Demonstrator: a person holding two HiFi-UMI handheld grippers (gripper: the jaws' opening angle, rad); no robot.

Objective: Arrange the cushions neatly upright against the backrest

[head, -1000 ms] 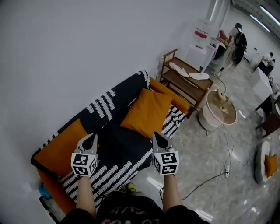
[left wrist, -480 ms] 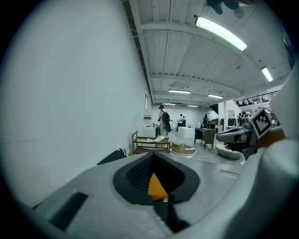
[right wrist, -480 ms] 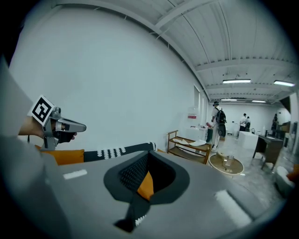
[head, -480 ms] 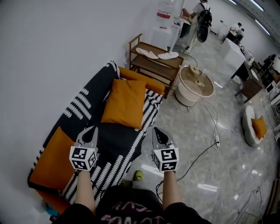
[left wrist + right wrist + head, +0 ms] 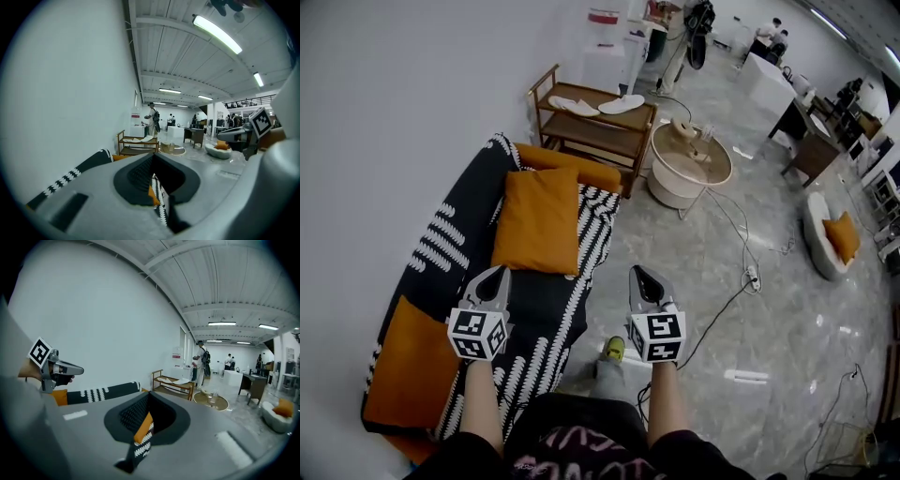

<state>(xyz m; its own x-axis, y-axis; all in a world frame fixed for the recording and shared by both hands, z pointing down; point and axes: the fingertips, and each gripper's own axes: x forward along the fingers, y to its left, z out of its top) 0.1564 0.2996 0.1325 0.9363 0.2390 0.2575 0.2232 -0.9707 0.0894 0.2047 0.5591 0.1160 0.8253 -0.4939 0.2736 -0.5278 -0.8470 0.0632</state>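
The left gripper (image 5: 494, 277) and right gripper (image 5: 638, 277) both stand closed and empty; the orange cushion (image 5: 536, 220) lies flat on the sofa (image 5: 546, 305) just ahead of the left one; a good move would likely open both, take opposite edges, and stand it against the backrest (image 5: 441, 234).

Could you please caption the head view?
Left hand-held gripper and right hand-held gripper, both shut, near a patterned sofa with orange cushions.

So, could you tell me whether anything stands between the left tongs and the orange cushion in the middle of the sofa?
Nothing visible does. The left tongs, shut, hover over the sofa's patterned cover, and the cushion lies just ahead of them with nothing between.
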